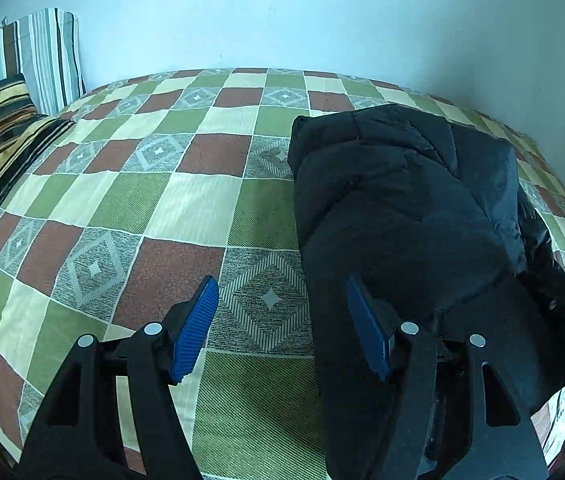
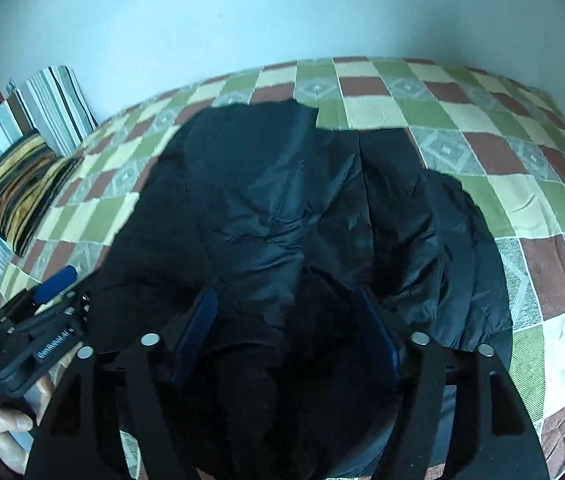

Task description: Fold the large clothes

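Note:
A black padded jacket [image 1: 402, 208] lies folded into a long bundle on the checkered bedspread [image 1: 162, 200]. It also fills the middle of the right wrist view [image 2: 282, 208]. My left gripper [image 1: 282, 328] is open at the jacket's near left edge, its left blue pad [image 1: 196, 328] over the bedspread and its right pad against the jacket. My right gripper [image 2: 286, 332] hovers open over the jacket's near end, with dark fabric between and below its blue pads [image 2: 198, 328]. The left gripper also shows in the right wrist view [image 2: 54, 280], held by a hand.
Striped pillows [image 1: 2, 128] lie at the bed's far left against a pale wall [image 1: 282, 12]; they also show in the right wrist view [image 2: 22, 184]. Bare bedspread [image 2: 522, 184] stretches to the jacket's right.

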A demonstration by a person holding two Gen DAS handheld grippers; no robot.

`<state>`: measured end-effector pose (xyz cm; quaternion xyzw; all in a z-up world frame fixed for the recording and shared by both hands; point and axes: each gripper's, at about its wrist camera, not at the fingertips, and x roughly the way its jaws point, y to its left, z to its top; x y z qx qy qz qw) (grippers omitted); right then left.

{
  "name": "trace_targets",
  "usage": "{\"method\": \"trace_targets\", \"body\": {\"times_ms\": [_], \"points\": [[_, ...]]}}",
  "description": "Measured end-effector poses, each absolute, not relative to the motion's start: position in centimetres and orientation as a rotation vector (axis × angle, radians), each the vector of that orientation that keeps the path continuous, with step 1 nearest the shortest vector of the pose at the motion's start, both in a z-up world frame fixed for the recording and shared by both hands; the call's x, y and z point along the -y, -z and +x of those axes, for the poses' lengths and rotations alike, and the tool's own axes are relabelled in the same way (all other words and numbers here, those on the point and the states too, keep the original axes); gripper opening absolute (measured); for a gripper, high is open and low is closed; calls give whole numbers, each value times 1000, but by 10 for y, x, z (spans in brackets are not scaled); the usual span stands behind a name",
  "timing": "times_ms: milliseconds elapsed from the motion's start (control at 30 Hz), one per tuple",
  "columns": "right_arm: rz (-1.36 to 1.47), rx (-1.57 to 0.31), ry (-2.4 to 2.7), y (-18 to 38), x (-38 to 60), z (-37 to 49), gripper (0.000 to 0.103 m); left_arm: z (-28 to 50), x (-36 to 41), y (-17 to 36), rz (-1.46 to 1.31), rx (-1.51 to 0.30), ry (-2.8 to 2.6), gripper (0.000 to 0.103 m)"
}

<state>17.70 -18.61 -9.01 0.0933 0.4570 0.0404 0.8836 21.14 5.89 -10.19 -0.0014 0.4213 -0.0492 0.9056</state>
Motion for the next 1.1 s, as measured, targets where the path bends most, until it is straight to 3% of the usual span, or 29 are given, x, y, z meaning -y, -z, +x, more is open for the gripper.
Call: {"method": "trace_targets", "body": {"times_ms": [133, 1100], "points": [[185, -945, -72, 93, 189, 175, 77, 212, -58, 103, -4, -864, 106, 66], [173, -969, -108, 94, 188, 173, 78, 214, -58, 107, -15, -865, 109, 66]]}}
